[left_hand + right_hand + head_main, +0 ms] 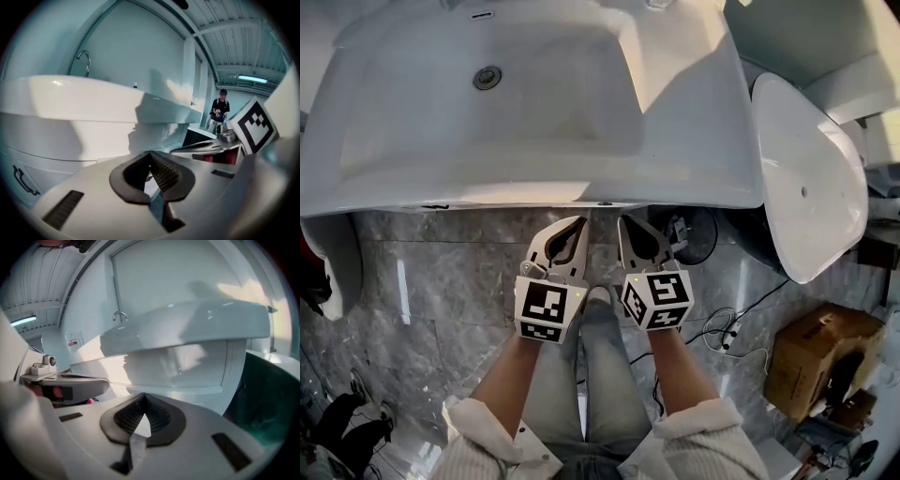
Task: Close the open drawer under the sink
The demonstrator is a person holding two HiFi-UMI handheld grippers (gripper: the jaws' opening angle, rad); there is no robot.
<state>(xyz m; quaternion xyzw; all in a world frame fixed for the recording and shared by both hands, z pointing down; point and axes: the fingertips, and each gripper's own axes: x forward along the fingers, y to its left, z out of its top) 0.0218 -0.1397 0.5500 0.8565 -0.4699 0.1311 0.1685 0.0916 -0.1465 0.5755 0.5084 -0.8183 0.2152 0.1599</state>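
- Two grippers are in play: the left gripper (579,223) and the right gripper (624,223), held side by side with their tips aimed at the front rim of the single white sink (394,183).
- One drain (487,77) sits in the basin, one faucet (84,58) rises at the back, and one cardboard box (816,352) stands on the grey floor (441,281) off to the right.
- Both grippers have their jaws pressed together at the tips, with nothing between them.
- One drawer (187,366) shows as a white front under the basin, straight ahead of both sets of tips and close to them. I cannot tell whether the tips touch it.
- From the head view the drawer is hidden beneath the sink, and nothing sticks out past the rim.
- Its long axis runs left to right, parallel to the sink's front edge, and its face points toward the person.
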